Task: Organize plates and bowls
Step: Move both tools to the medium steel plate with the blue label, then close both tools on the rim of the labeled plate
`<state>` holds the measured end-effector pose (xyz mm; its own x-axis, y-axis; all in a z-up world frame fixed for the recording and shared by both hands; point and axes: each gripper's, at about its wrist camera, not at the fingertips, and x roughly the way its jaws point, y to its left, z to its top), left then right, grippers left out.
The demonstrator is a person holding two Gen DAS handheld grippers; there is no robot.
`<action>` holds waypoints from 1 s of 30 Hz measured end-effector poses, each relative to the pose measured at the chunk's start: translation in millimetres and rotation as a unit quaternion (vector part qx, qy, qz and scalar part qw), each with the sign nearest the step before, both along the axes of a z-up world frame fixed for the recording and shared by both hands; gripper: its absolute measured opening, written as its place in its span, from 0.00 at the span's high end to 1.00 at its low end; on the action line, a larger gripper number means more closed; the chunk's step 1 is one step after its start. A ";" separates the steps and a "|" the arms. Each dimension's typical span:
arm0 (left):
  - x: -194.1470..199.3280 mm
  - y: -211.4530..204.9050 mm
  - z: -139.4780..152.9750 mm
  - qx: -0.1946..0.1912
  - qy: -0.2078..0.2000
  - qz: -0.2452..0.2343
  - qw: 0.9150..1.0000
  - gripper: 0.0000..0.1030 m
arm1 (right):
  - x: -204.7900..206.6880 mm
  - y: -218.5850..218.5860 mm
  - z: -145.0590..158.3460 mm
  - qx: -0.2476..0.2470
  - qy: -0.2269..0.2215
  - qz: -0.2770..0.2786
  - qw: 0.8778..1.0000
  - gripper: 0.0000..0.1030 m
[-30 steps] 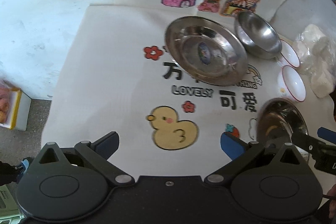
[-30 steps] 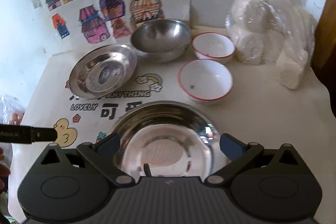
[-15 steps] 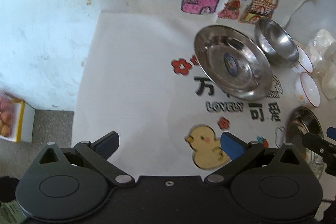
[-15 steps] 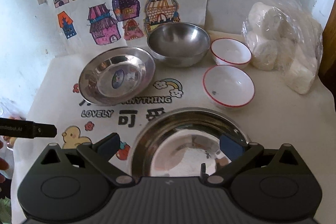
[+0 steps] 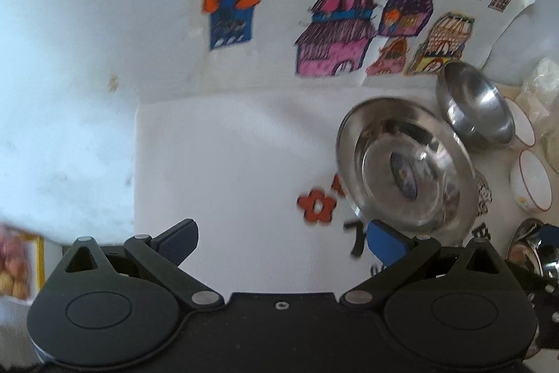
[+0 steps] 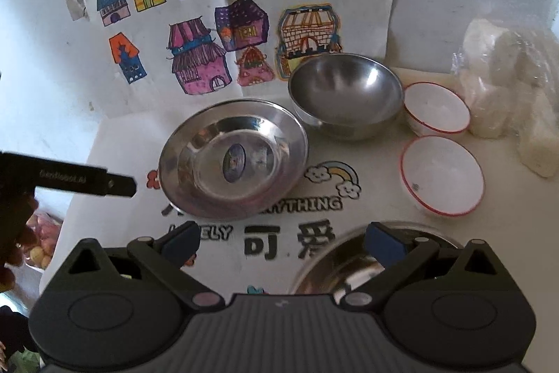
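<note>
A steel plate (image 6: pixel 233 159) lies mid-table on the printed cloth, also in the left wrist view (image 5: pixel 405 163). A deep steel bowl (image 6: pixel 346 93) stands behind it, also in the left wrist view (image 5: pixel 475 107). Two white red-rimmed bowls (image 6: pixel 442 175) (image 6: pixel 436 107) sit to the right. A second steel plate (image 6: pixel 353 263) lies under my right gripper (image 6: pixel 281 240), which is open, its right finger over the plate's rim. My left gripper (image 5: pixel 281 238) is open and empty, left of the first plate; its finger (image 6: pixel 87 182) shows in the right wrist view.
A clear bag of white lumps (image 6: pixel 506 86) lies at the far right. Coloured house drawings (image 6: pixel 227 23) hang on the wall behind. A box of food (image 5: pixel 14 268) sits below the table's left edge.
The left gripper has moved forward and left, towards the wall. The right gripper has moved left, so the near steel plate now sits under its right finger.
</note>
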<state>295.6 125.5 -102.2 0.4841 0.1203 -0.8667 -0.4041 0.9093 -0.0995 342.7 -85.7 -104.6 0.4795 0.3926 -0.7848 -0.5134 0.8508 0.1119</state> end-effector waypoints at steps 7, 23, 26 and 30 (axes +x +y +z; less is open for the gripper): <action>38.7 -5.4 -4.0 0.026 0.019 -0.054 0.998 0.01 | 19.0 0.9 -12.6 -0.003 -0.008 -0.014 1.000 0.00; 70.0 -23.2 -19.3 0.054 0.066 -0.064 0.994 0.01 | 50.5 16.0 -32.8 -0.006 0.007 0.001 1.000 0.11; 70.8 -23.7 -20.4 0.054 0.069 -0.058 0.994 0.07 | 54.6 16.2 -34.1 -0.005 0.012 0.003 1.000 0.17; 70.7 -22.4 -20.9 0.038 0.067 -0.050 0.996 0.16 | 60.1 18.2 -34.4 0.000 0.019 0.006 1.000 0.25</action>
